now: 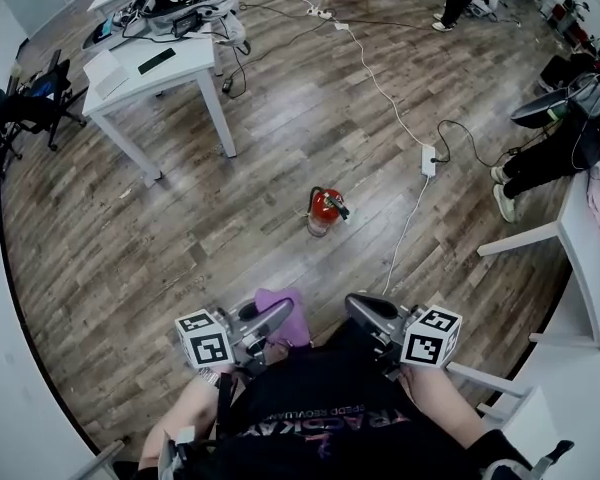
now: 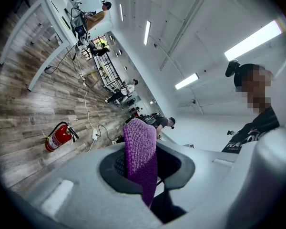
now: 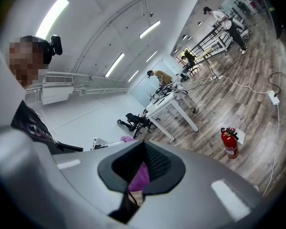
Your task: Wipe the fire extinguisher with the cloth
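A small red fire extinguisher (image 1: 325,211) stands upright on the wooden floor, well ahead of both grippers. It also shows at the left of the left gripper view (image 2: 58,136) and at the right of the right gripper view (image 3: 230,142). My left gripper (image 1: 278,318) is shut on a purple cloth (image 2: 140,156), which sticks up past the jaw tips (image 1: 285,306). My right gripper (image 1: 363,311) is level with it, close to my body, shut with nothing in it. Through the right gripper's (image 3: 142,168) narrow slit, the purple cloth (image 3: 140,176) shows beyond.
A white cable with a power strip (image 1: 428,158) runs across the floor just right of the extinguisher. A white table (image 1: 170,63) loaded with gear stands far left, and a black chair (image 1: 20,108) is by the wall. A seated person (image 1: 550,158) and another white table (image 1: 590,258) are on the right.
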`<state>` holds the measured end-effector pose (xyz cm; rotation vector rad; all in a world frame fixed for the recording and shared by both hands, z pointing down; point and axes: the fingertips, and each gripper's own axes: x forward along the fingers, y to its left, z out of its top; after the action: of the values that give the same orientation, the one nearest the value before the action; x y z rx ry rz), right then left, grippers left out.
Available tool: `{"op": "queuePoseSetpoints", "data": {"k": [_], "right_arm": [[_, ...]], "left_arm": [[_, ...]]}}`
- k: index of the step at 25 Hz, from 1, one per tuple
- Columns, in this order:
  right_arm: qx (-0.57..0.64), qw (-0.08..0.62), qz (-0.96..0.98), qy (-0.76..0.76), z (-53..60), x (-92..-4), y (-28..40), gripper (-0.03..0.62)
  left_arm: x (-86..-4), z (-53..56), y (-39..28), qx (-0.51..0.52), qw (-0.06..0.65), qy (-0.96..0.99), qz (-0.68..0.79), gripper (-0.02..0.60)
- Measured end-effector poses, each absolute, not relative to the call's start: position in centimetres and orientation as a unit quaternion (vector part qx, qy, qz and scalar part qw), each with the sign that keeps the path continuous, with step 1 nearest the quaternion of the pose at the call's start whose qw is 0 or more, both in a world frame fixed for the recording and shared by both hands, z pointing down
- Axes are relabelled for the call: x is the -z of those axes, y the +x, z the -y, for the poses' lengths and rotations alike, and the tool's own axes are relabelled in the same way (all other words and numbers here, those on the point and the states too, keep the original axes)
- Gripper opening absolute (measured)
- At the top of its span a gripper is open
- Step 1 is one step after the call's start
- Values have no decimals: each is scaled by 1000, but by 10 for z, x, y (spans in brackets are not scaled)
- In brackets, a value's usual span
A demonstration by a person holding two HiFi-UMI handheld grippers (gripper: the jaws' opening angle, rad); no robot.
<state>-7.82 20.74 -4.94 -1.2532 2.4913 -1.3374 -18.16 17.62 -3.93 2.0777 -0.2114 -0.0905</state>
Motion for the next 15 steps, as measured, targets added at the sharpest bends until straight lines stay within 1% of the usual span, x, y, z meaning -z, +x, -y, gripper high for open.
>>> {"op": "queuePoseSetpoints", "data": {"k": [8,15], "right_arm": [[434,30,-808,-398,-182,50,-57,4],[441,22,-813,-379,-141,43,3,5]], "left_arm": [[33,-159,-176,43,507,853,116,55],[26,-131,-135,57,514,841,159,55]]}}
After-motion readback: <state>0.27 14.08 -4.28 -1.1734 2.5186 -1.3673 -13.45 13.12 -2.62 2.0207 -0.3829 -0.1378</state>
